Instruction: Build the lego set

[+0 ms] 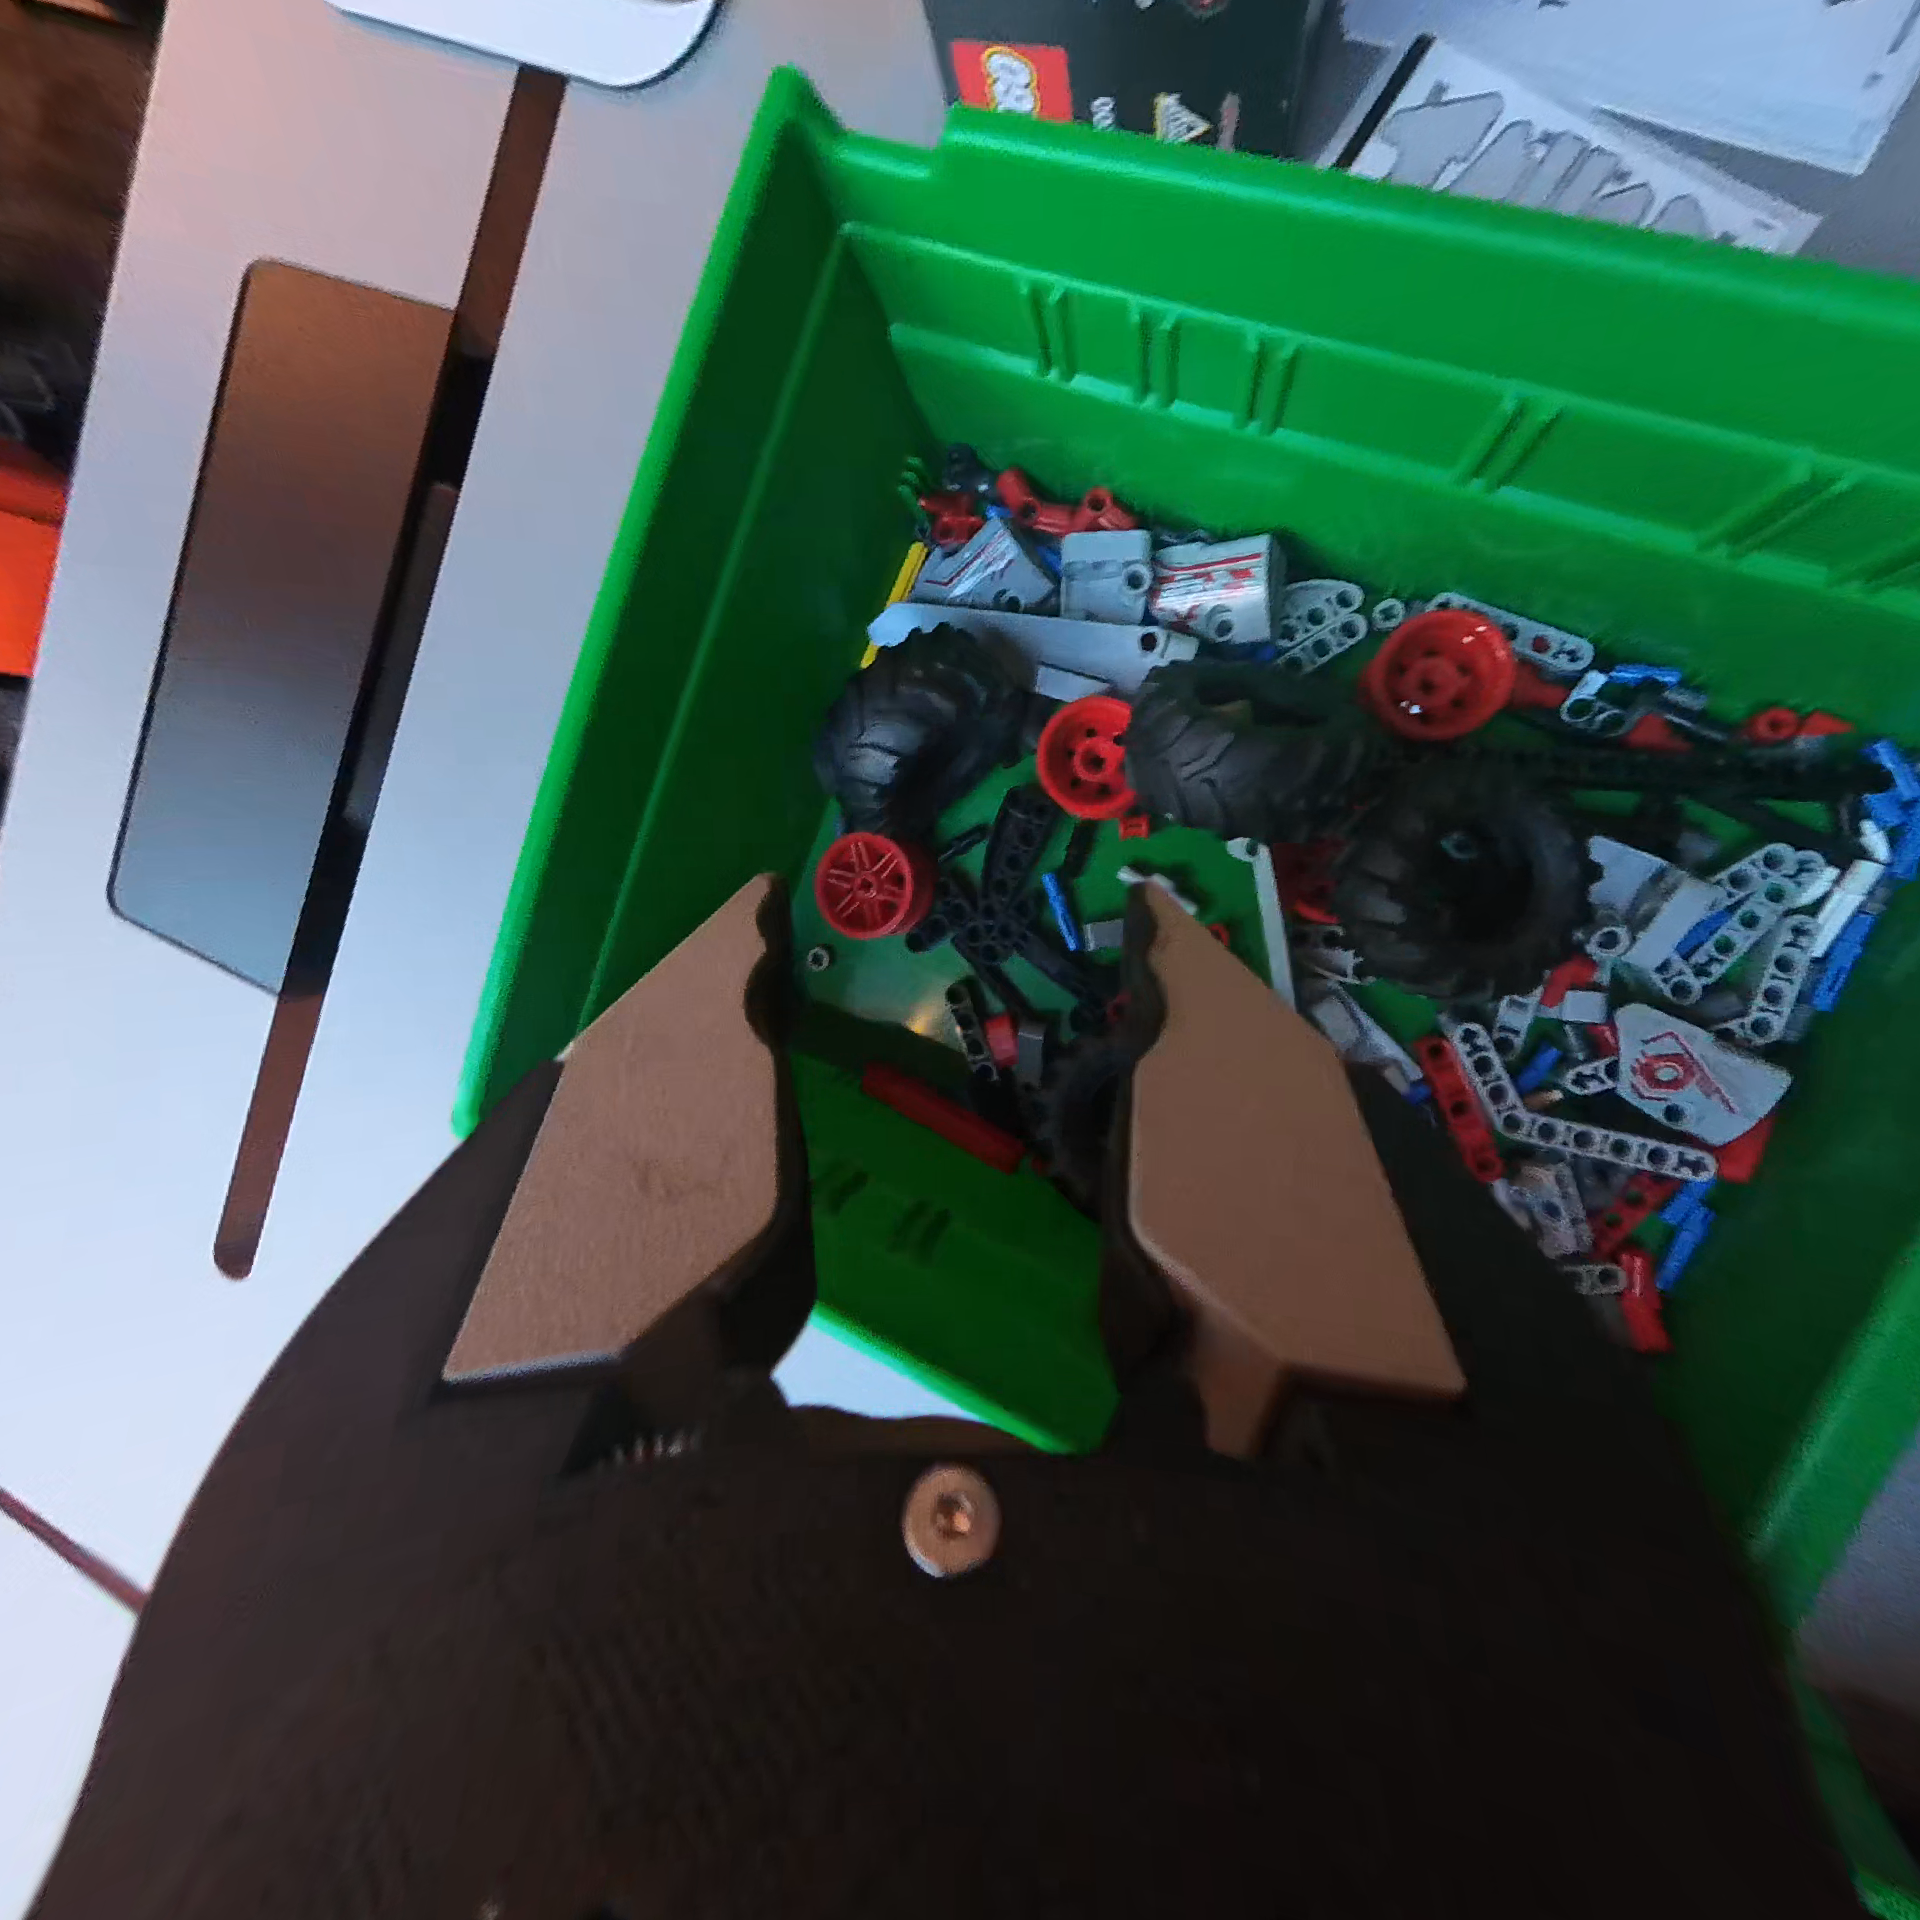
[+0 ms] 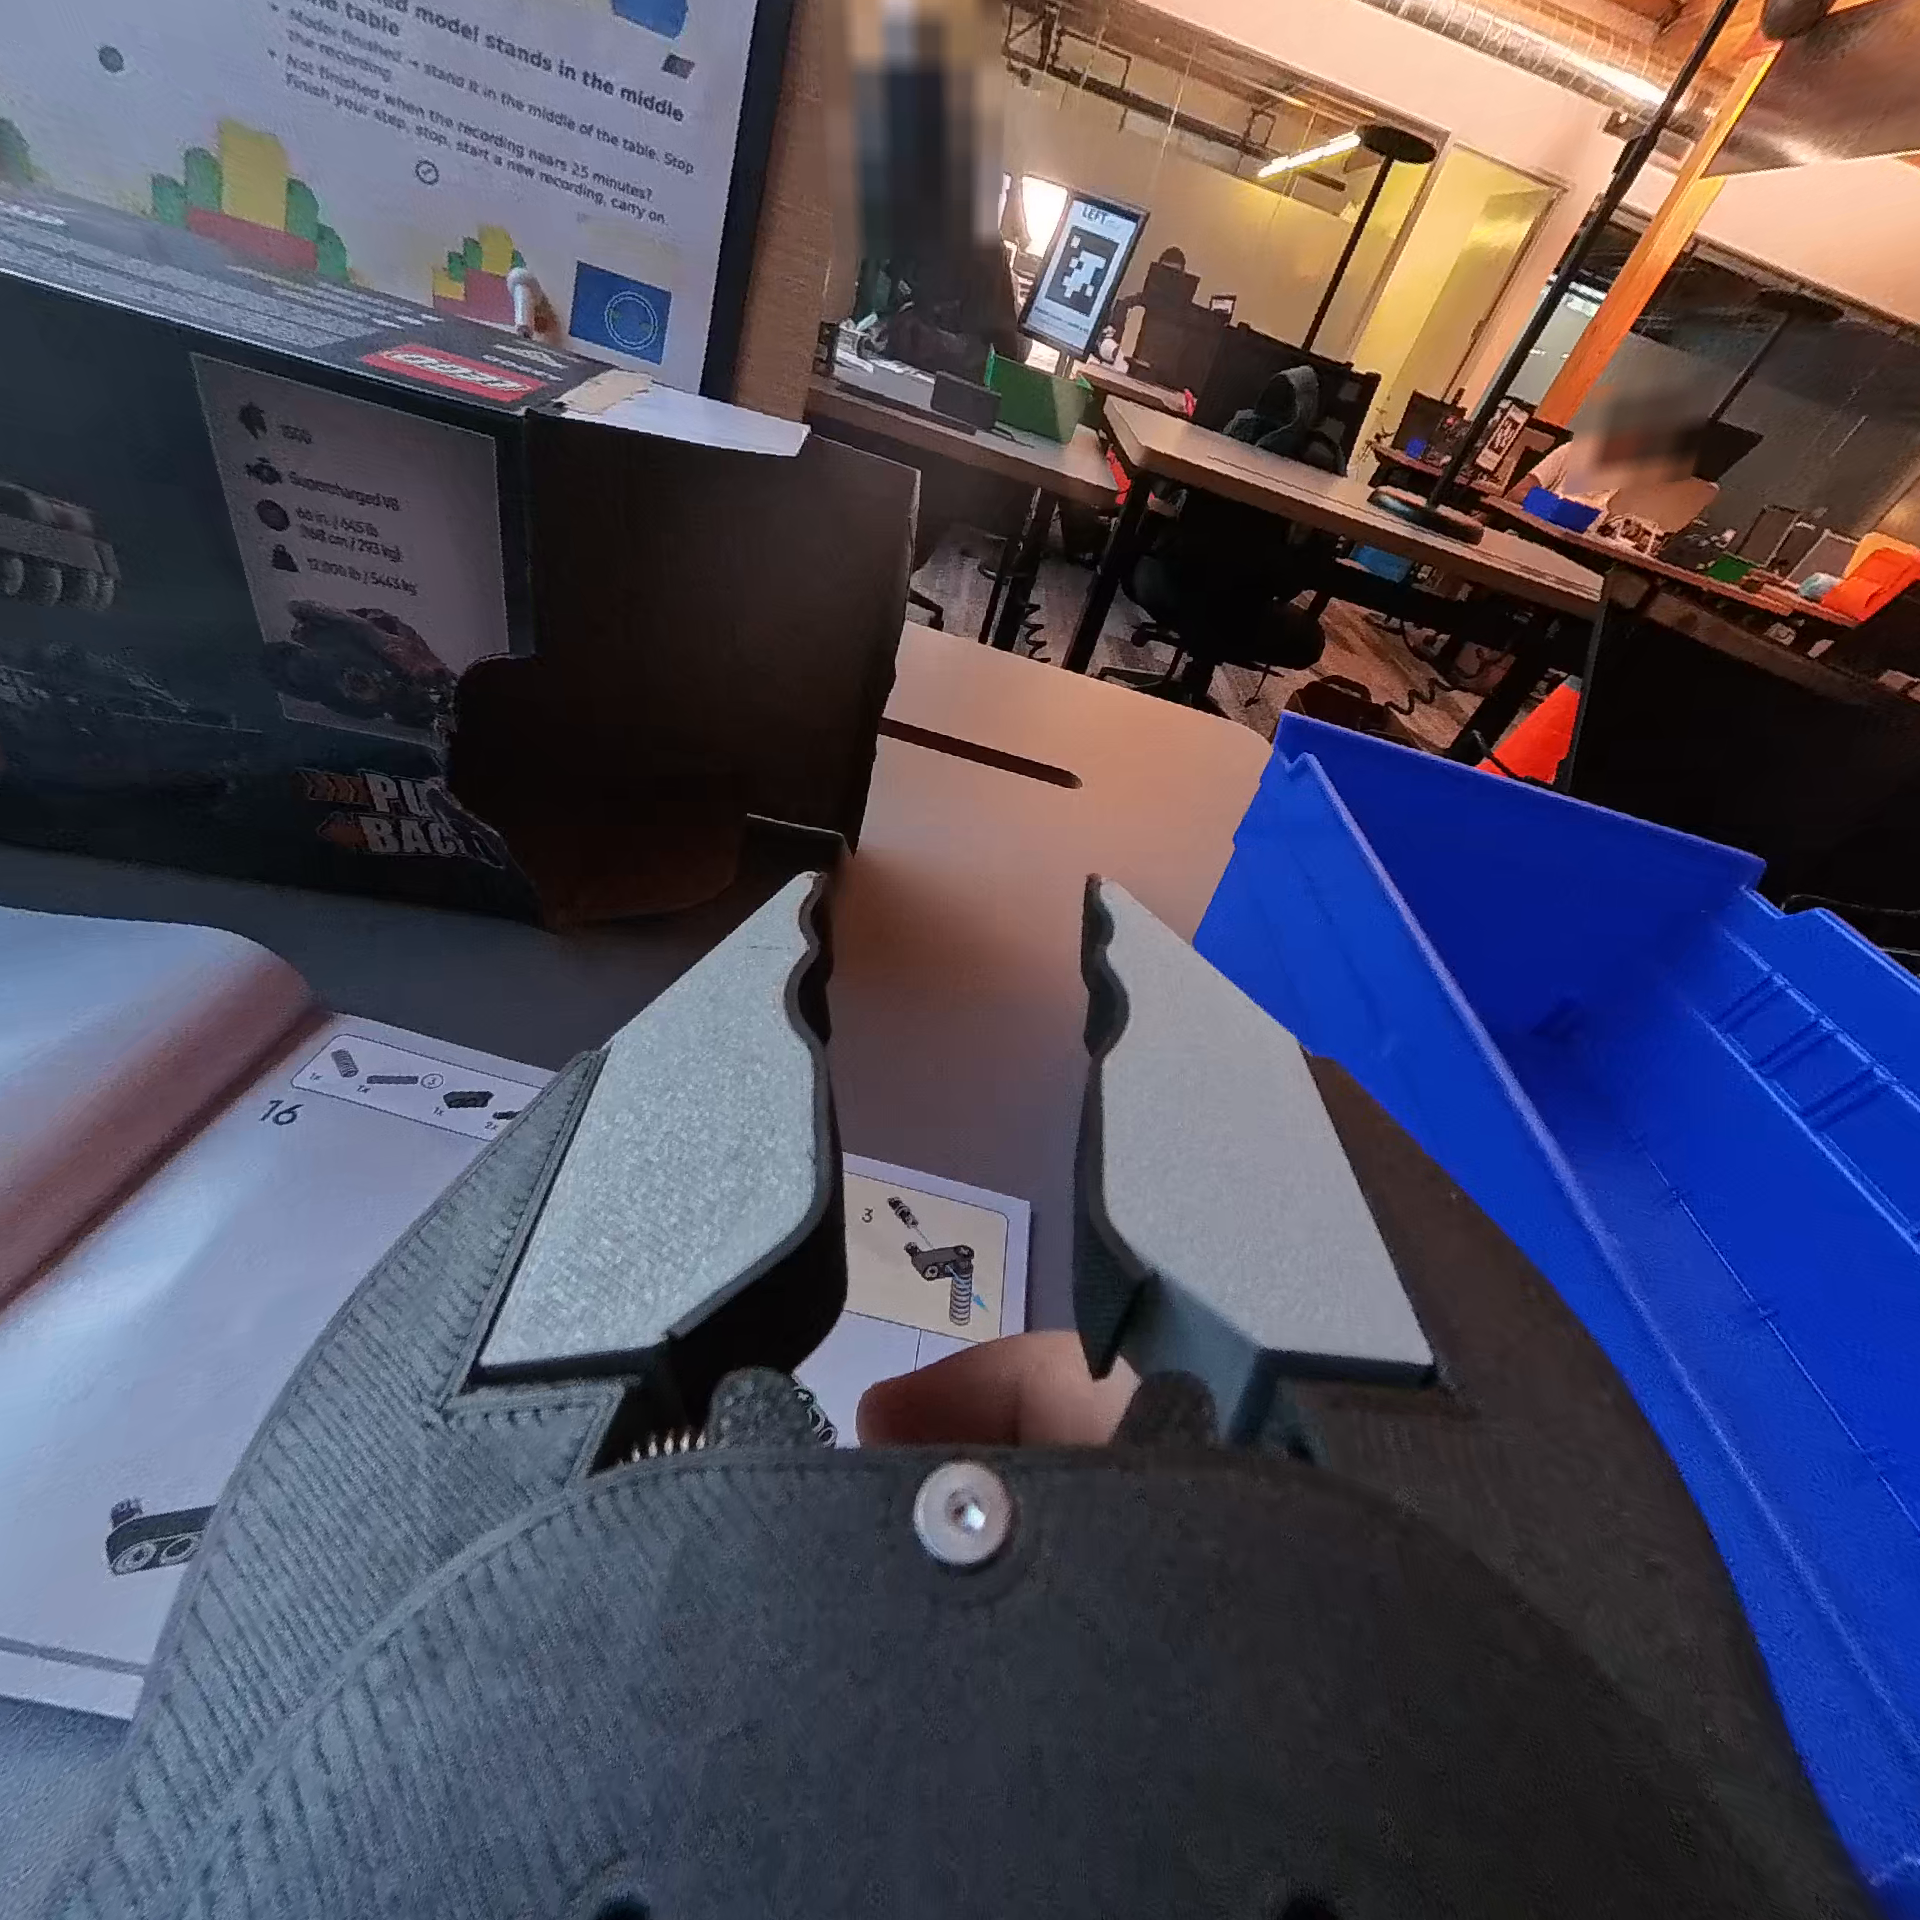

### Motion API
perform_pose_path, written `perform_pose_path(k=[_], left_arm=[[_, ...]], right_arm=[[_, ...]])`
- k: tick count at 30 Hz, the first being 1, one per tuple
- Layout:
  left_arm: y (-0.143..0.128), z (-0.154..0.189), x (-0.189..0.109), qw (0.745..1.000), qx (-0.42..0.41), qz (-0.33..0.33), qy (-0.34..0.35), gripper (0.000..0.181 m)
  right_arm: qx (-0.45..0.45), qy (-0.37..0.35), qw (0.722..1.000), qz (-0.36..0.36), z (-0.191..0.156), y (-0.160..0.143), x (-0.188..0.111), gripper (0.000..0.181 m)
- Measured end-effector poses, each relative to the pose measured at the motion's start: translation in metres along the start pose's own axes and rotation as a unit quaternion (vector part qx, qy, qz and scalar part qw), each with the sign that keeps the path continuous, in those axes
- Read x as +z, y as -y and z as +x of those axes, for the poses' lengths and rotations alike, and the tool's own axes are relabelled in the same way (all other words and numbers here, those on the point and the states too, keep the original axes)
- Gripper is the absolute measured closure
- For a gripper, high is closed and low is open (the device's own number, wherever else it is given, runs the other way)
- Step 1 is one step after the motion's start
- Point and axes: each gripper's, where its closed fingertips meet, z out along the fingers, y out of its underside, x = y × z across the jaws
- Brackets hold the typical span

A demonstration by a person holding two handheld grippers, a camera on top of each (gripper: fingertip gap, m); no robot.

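In the left wrist view a green bin (image 1: 1039,270) holds a heap of loose lego parts: black tyres (image 1: 1236,758), red wheel hubs (image 1: 1439,670), grey beams (image 1: 1600,1138) and blue and red pins. My left gripper (image 1: 951,894) is open and empty, hovering over the bin's near left corner above small black parts (image 1: 987,914). In the right wrist view my right gripper (image 2: 951,894) is open and empty above the table, over the open instruction booklet (image 2: 312,1195). A fingertip (image 2: 987,1387) shows between its fingers at their base.
A dark lego box (image 2: 312,623) stands behind the booklet; it also shows in the left wrist view (image 1: 1122,73). A blue bin (image 2: 1558,1039) lies to the right of the right gripper. The grey table has a dark slot (image 1: 281,1039) left of the green bin. Office desks lie beyond.
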Motion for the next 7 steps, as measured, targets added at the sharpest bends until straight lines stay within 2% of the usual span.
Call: perform_pose_path(k=[1,7], left_arm=[[-0.002,-0.002,-0.001,1.0,-0.003,-0.003,0.002,0.119],[-0.005,0.008,0.01,0.999,-0.003,-0.024,-0.022,0.139]], right_arm=[[0.0,0.0,1.0,0.0,0.0,0.0,0.0,0.135],[-0.004,0.003,1.0,-0.002,-0.003,-0.001,0.001,0.135]])
